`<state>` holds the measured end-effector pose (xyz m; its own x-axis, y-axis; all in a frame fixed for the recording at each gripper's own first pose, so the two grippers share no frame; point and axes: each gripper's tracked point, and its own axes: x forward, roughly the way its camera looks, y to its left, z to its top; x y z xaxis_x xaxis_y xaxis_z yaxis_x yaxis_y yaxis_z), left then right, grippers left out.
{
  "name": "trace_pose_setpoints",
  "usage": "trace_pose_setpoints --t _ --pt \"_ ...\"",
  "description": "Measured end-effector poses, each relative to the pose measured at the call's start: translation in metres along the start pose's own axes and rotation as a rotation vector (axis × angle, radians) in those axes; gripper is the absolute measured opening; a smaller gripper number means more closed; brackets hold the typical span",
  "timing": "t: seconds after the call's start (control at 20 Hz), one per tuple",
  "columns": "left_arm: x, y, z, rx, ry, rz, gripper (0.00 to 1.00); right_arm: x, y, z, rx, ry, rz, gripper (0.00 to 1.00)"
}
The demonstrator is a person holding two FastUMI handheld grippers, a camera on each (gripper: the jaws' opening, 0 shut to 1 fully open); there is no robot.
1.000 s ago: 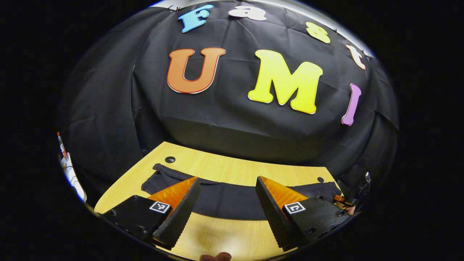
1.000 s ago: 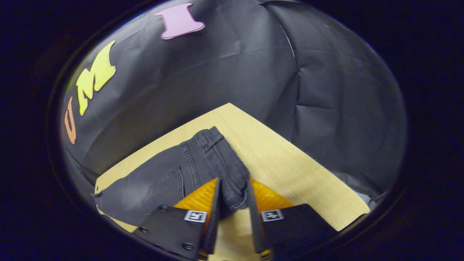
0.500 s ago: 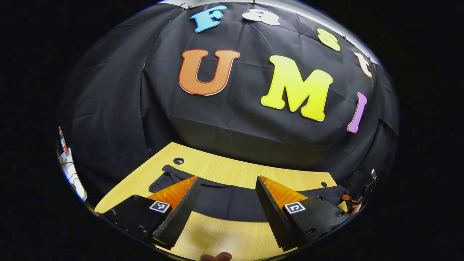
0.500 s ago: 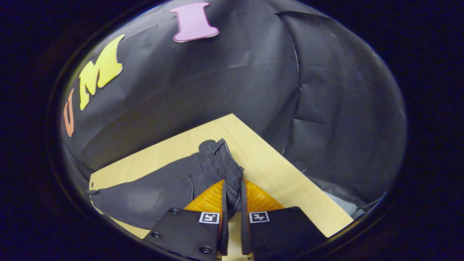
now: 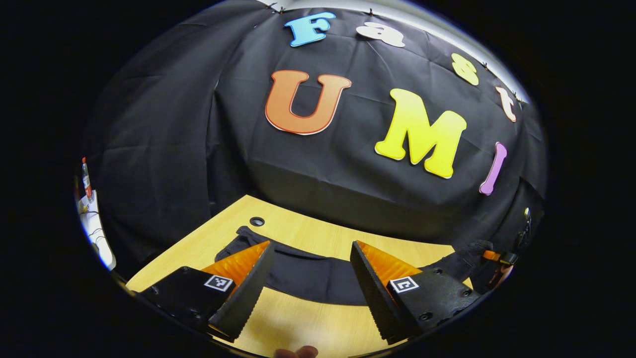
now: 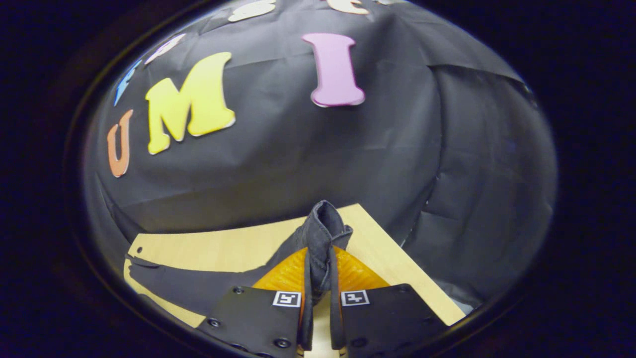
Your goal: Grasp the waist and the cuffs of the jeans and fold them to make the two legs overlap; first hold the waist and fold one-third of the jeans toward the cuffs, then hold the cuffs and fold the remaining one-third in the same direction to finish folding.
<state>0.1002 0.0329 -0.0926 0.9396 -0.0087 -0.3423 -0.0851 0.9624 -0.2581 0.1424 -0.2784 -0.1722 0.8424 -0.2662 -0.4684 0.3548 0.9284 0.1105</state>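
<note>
Fingers of the right gripper (image 6: 318, 271) pinch the waist of the dark jeans (image 6: 325, 231), which stands bunched up between and above them; the rest trails off to their left across the wooden table (image 6: 223, 248). Fingers of the left gripper (image 5: 310, 266) are spread wide with nothing between them, held above the table (image 5: 298, 323), and the jeans (image 5: 308, 276) lie flat just beyond their tips, running past both sides

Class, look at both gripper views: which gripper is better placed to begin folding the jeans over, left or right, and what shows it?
Right. The right gripper is already clamped on the jeans and raises that end off the table. The left gripper is open above the table, holding nothing.
</note>
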Motion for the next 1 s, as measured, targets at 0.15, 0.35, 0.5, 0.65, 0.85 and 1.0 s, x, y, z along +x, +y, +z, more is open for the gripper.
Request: trace_pose_setpoints --t 0.15,0.35,0.5,0.65,0.85,1.0 --pt "-0.004 0.019 -0.005 0.016 -0.002 0.004 0.99 -0.01 0.062 0.019 -0.11 -0.042 0.064 0.13" --pt "-0.011 0.043 -0.016 0.018 0.003 0.005 0.99 -0.026 0.145 0.027 -0.19 -0.065 0.161 0.15" --pt "-0.018 0.063 -0.016 -0.011 0.002 0.017 0.99 -0.036 0.212 0.021 -0.244 -0.078 0.24 0.15" --pt "-0.03 0.088 -0.011 -0.024 -0.011 0.043 0.99 -0.043 0.275 -0.004 -0.283 -0.057 0.318 0.19" --pt "-0.043 0.128 -0.007 -0.036 -0.025 0.098 0.98 -0.043 0.335 -0.045 -0.315 -0.011 0.382 0.14" --pt "-0.053 0.157 -0.01 -0.054 -0.02 0.14 0.99 -0.04 0.366 -0.076 -0.34 0.02 0.405 0.15"
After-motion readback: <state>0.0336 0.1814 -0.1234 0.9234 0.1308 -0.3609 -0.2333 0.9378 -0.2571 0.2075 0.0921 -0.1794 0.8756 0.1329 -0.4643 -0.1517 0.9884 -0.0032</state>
